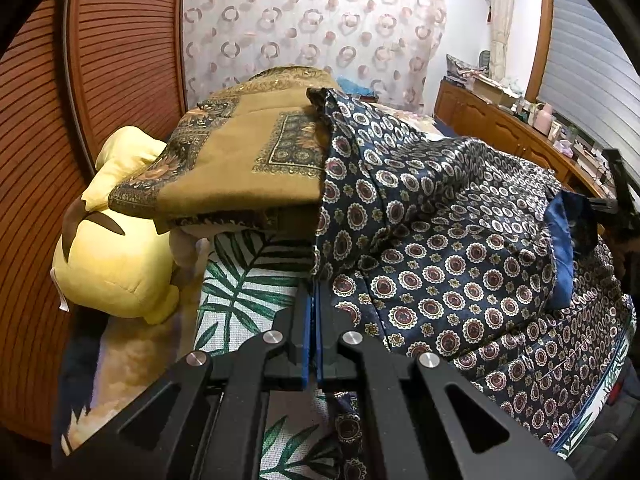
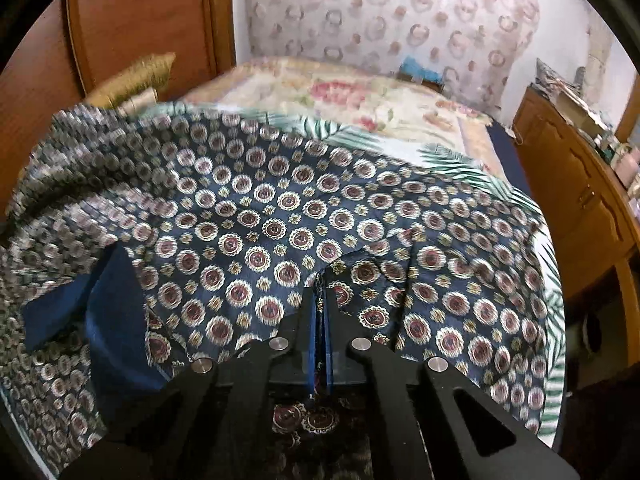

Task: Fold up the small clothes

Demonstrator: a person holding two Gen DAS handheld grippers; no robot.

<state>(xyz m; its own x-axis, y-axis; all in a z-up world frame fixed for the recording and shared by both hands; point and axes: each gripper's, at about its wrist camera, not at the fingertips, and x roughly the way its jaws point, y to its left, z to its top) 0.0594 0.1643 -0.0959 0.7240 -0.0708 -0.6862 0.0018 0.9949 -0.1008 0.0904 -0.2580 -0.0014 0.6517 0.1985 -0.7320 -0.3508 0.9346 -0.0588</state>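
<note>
Navy medallion-print garment (image 2: 280,216) lies rumpled over the leaf-print sheet (image 1: 248,280) on the bed. Left gripper (image 1: 313,304) and right gripper (image 2: 320,300) are each clamped on its fabric.

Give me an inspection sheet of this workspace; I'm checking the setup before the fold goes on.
Surface: bed under a leaf-print sheet.
Job's things: navy medallion-print garment spread and rumpled, plain blue lining showing.
Clutter: folded tan blanket against the garment's far edge; yellow plush toy beside it.
Grippers: left gripper shut on the garment's edge; right gripper shut on a fold of the garment, cloth between its fingers.
Cables: nothing seen.
Surroundings: ring-patterned curtain, slatted wooden door, crowded wooden cabinet.
</note>
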